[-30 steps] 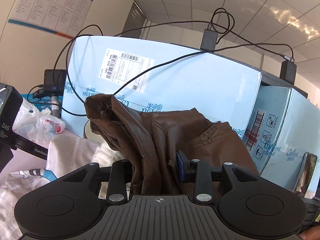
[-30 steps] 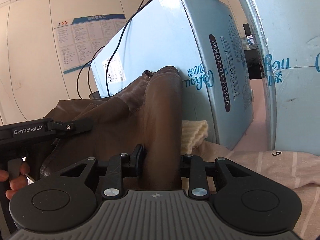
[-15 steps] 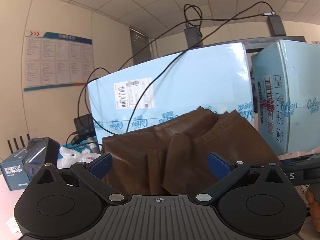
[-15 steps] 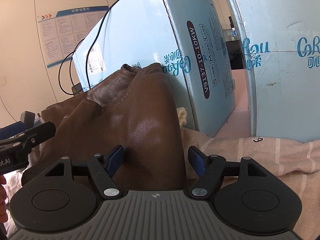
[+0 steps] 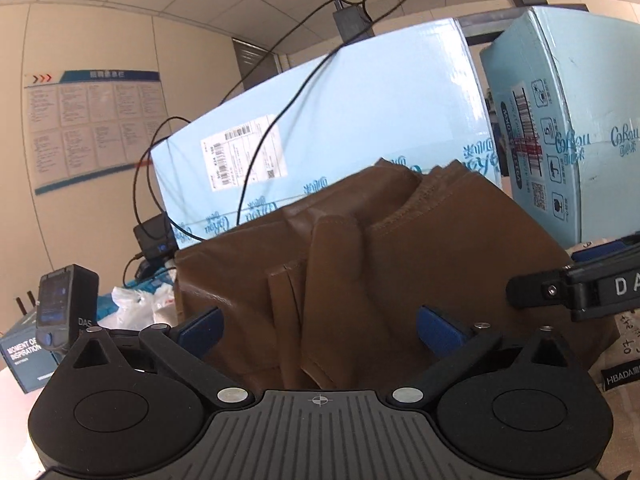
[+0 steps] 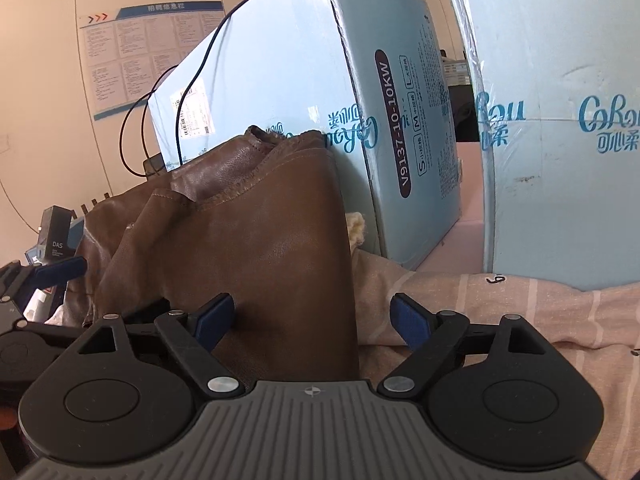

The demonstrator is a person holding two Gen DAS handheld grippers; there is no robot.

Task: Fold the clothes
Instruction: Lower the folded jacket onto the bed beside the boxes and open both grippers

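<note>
Two grippers face one brown garment (image 5: 400,264), a leather-like piece heaped in front of the blue boxes (image 5: 340,120). The left gripper (image 5: 320,326) has its blue-padded fingers spread wide, with the garment's folds standing between and beyond them; no pad presses the fabric. The right gripper (image 6: 312,316) is likewise spread: its left pad lies against or just beside the garment's near edge, its right pad hangs over the striped pink cloth (image 6: 520,312), clamping nothing. In the right view the garment (image 6: 256,240) rises as a tall doubled slab, its seamed edge uppermost and leaning toward the nearer box (image 6: 300,80), which likely props it and keeps it from slumping.

Both tools sit low and close to the garment's base, one at each end. That would suit either letting go of a fold just laid or lining up for a new pinch; the pictures fit both, so I cannot say which. The garment itself looks bunched into several layers, with loose flaps and a strap showing in the left view rather than lying as a flat, squared packet, so I judge the folding not yet tidy.

A cream knitted piece (image 6: 356,228) peeks out between garment and box. Cables (image 5: 280,120) drape over the box.
</note>
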